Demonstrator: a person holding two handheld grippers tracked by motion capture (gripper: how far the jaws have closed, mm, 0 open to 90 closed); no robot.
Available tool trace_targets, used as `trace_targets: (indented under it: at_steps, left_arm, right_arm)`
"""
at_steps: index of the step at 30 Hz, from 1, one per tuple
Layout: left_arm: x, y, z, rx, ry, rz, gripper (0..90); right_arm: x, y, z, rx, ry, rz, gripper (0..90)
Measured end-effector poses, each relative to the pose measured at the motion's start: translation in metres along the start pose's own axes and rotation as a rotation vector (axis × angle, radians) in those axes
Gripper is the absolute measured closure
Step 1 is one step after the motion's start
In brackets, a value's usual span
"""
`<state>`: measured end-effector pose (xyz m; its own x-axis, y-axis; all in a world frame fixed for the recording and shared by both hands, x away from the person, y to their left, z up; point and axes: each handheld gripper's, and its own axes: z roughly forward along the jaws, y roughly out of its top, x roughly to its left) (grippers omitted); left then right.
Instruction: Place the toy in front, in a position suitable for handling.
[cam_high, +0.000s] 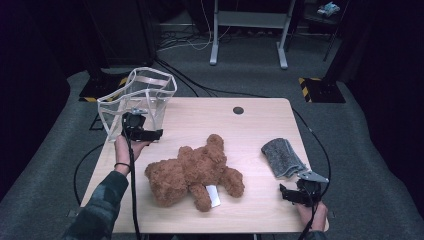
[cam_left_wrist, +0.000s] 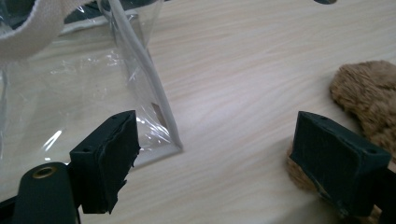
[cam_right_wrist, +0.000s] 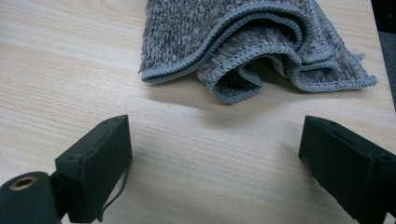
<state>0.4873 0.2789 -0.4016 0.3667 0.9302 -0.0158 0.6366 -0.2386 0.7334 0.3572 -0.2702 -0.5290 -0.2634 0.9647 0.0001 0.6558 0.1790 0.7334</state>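
Clear plastic bag (cam_high: 137, 97): see-through film, white fabric piping along its edges and a woven cream strap at the top; boxy, standing upright on the far left corner of the table, mouth open upward; nothing visible inside it.
Left gripper (cam_high: 150, 135): black, blocky jaws spread wide with nothing between them; held just beside the bag's lower corner, between the bag and the bear.
Table (cam_high: 250, 125): pale wood-grain top, smooth, rounded corners, one small dark round hole near the far edge.
Teddy bear (cam_high: 192, 172): reddish-brown shaggy plush, rounded limbs, lying sprawled at the middle of the table with a white tag at one leg; a paw lies close to the left gripper's outer jaw.
Grey cloth (cam_high: 281, 157): nubby terry weave with stitched hem, loosely folded into soft waves, lying right of the bear.
Right gripper (cam_high: 290, 195): black jaws wide apart, empty, low over the table just short of the cloth's folded edge.
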Motion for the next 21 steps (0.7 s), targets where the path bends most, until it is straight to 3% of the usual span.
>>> trace_targets:
  at_steps: [8,11,13,16,21]
  left_arm:
    - [-0.008,-0.022,-0.016,0.004,-0.029,-0.009,10.9]
    - [-0.011,-0.032,-0.022,0.012,-0.052,-0.011,9.6]
    - [-0.012,-0.034,-0.024,0.016,-0.047,-0.011,9.3]
    - [-0.014,-0.039,-0.029,0.023,-0.054,-0.013,6.9]
    - [-0.02,-0.05,-0.043,0.024,-0.052,-0.025,4.1]
  right_arm:
    - [0.002,-0.001,-0.001,0.003,-0.01,0.01,7.5]
    - [0.003,0.0,-0.005,0.048,-0.012,0.012,6.8]
    - [0.003,0.001,-0.006,0.058,-0.002,0.019,6.2]
    - [0.005,0.006,-0.013,0.079,0.058,0.052,5.2]
    - [0.019,0.018,-0.023,0.064,0.088,0.029,7.1]
